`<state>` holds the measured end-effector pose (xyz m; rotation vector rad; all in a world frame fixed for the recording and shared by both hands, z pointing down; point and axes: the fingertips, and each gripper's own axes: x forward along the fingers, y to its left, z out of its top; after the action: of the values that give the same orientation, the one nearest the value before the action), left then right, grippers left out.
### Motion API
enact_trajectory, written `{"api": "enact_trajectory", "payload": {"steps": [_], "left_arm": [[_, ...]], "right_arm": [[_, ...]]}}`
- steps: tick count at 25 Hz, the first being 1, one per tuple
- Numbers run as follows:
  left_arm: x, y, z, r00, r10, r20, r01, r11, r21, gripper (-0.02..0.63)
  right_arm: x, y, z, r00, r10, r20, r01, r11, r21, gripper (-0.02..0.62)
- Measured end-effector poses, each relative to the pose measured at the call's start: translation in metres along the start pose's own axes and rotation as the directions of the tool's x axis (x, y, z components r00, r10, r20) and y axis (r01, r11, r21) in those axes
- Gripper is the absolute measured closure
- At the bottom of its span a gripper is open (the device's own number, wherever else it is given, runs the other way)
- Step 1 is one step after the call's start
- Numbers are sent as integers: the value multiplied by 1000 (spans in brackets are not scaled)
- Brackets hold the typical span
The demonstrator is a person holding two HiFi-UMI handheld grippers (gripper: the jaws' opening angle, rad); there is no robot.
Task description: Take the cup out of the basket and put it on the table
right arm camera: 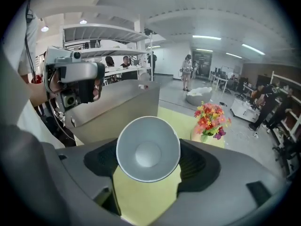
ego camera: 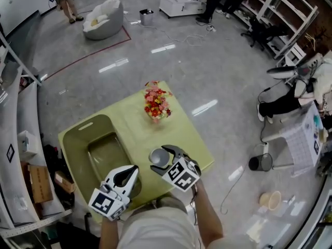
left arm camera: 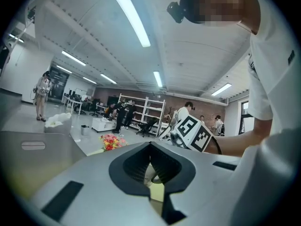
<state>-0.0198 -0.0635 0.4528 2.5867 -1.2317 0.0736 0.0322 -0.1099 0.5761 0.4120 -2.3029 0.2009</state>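
Observation:
A pale grey cup (ego camera: 157,156) is held sideways in my right gripper (ego camera: 162,152), over the yellow-green table (ego camera: 192,139) just right of the basket (ego camera: 85,126). In the right gripper view the cup (right arm camera: 148,148) shows its open mouth, and the right gripper (right arm camera: 148,149) has its wide-spread jaws pressed on both sides of it. I cannot tell if the cup touches the table. My left gripper (ego camera: 133,170) hovers at the basket's near right corner. The left gripper (left arm camera: 150,144) is shut, tips together, and holds nothing.
A vase of red and yellow flowers (ego camera: 156,102) stands at the table's far side. The basket's tall wall (right arm camera: 113,105) rises left of the cup. Around the table the floor holds shelves (ego camera: 290,14), a white beanbag (ego camera: 102,18), boxes at left and standing people.

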Motion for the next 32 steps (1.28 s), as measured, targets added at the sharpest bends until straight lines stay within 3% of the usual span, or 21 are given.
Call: {"api": "enact_trajectory", "payload": {"steps": [16,32], "left_arm": [[25,-5,-10,995,-65,-72,65,998,-6,598],[42,-8,-14,990,-100,-96,100,995,-4,598]], "right_arm": [[48,-15,-66,996,5,-88,5,994,111,225],[86,-32,-111,982,-73,-175,79,996,28,225]]}}
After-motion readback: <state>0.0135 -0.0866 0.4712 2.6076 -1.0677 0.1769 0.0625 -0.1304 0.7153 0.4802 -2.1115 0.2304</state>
